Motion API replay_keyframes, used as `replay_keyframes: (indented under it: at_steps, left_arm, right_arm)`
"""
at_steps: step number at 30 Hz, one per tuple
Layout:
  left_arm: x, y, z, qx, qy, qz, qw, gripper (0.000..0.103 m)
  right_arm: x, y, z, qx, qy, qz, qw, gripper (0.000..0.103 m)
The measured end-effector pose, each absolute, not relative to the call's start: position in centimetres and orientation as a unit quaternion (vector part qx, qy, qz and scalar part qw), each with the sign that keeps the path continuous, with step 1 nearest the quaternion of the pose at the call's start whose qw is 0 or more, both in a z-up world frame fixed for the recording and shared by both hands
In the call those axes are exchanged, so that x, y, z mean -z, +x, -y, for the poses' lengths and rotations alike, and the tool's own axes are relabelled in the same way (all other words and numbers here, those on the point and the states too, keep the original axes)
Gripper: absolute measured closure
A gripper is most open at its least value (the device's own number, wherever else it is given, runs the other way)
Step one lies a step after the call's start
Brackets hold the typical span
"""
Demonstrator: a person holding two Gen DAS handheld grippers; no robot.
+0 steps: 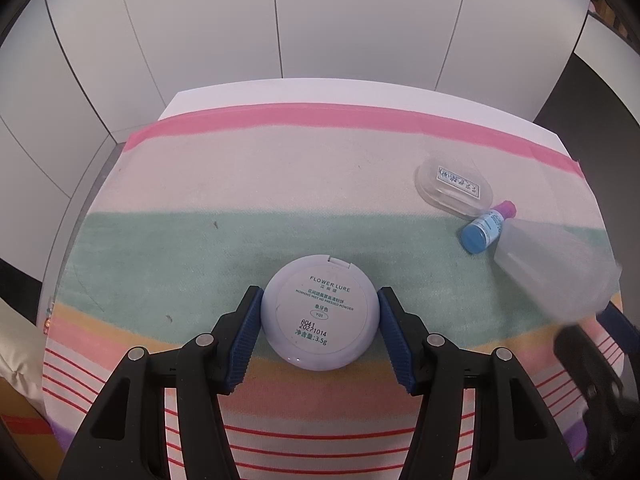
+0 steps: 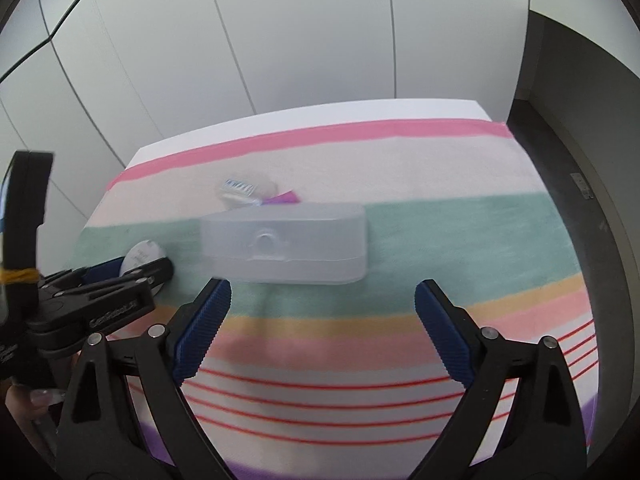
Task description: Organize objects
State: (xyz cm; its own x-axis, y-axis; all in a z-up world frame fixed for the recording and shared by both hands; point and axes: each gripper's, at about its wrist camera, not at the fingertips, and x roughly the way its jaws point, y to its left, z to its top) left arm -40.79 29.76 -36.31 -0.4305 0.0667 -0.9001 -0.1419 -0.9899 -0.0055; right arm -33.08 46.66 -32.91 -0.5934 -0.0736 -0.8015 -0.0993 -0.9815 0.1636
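Note:
A round white powder compact with its label side up sits between the blue pads of my left gripper, which is shut on it just over the striped cloth. The compact also shows in the right wrist view, with the left gripper around it. My right gripper is open and empty, just in front of a frosted plastic box, which lies blurred on the green stripe. The box also shows in the left wrist view.
A clear oval case with a label and a small blue bottle with a purple cap lie at the far right of the cloth, behind the box. White cabinet panels stand behind the table. The table ends at the right.

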Motion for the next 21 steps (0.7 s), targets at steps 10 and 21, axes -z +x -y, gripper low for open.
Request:
replay_keyframes:
  at_steps: [10,21]
  left_arm:
    - [36.3,-40.8,-29.2,-0.844,-0.531,-0.031,0.062,0.044]
    - [36.0,-41.0,-28.5,-0.842,-0.536,-0.03,0.052,0.044]
  right_arm:
    - [31.1,-34.1,-45.8,-0.877,-0.471,-0.092,0.032,0.0]
    - [35.8,-38.3,-44.0,-0.837,-0.542,-0.039,0.066,0.019]
